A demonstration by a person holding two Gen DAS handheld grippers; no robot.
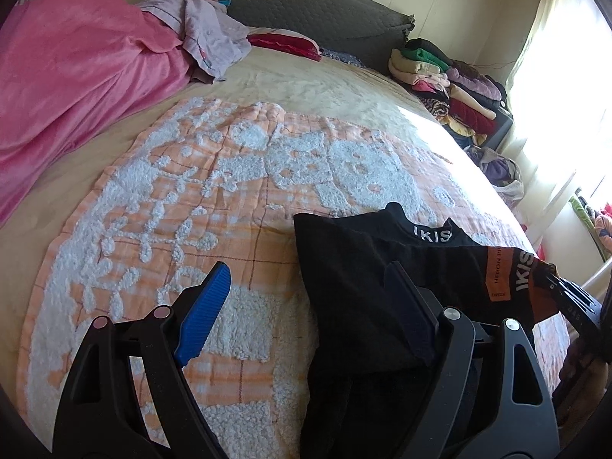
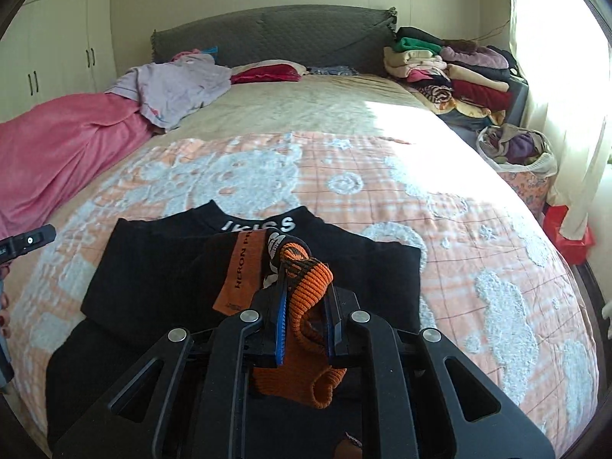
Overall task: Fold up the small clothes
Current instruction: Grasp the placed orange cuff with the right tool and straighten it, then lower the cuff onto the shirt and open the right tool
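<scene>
A small black top [image 2: 160, 267] with white letters on its collar lies on the orange and white blanket [image 2: 459, 237]. Its sleeve with an orange ribbed cuff [image 2: 306, 290] is folded across the body. My right gripper [image 2: 306, 294] is shut on that orange cuff, just above the top. The top also shows in the left wrist view [image 1: 352, 267]. My left gripper [image 1: 306, 279] is open at the top's left edge, its blue left finger [image 1: 206, 313] over the blanket [image 1: 153, 210] and its right finger over the black cloth. It holds nothing.
A pink blanket [image 1: 69, 76] and a lilac garment [image 1: 214, 34] lie at the bed's far left. Folded clothes [image 2: 451, 72] are stacked at the far right by the grey headboard [image 2: 267, 34]. A bag of clothes [image 2: 516, 149] stands beside the bed under the window.
</scene>
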